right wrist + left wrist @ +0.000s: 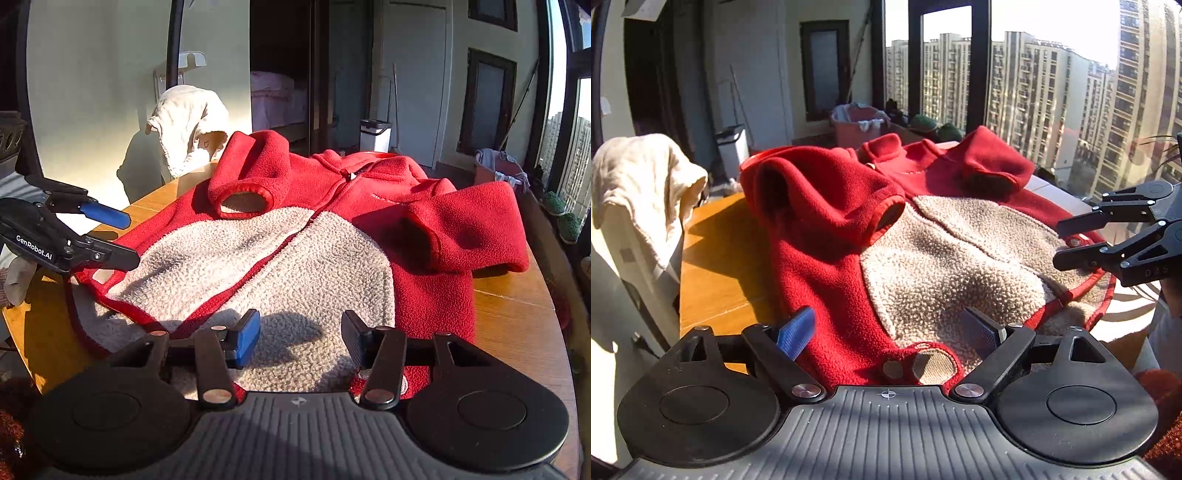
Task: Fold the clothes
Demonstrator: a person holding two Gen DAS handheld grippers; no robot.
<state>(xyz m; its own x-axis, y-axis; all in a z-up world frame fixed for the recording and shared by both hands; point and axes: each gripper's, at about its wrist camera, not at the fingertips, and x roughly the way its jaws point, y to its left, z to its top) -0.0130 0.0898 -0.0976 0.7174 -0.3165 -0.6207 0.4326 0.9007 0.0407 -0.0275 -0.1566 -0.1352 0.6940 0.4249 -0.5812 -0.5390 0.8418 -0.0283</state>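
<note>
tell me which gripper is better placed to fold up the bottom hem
Left, probably. The left gripper stands open right over the snap hem of the red and beige fleece jacket; the right gripper hovers open above the beige middle.

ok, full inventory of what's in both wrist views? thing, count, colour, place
red fleece jacket with beige pile lining: 1, red and beige, spread on the table, both sleeves folded in over its front
round wooden table: 1, orange-brown, under the jacket
cream towel: 1, off-white, draped over something beside the table
white pedal bin: 1, white, floor by the far wall
pink laundry basket: 1, pink, by the window
left gripper: 1, black with blue pads, open over the jacket's hem
right gripper: 1, black with blue pads, open over the lining
</note>
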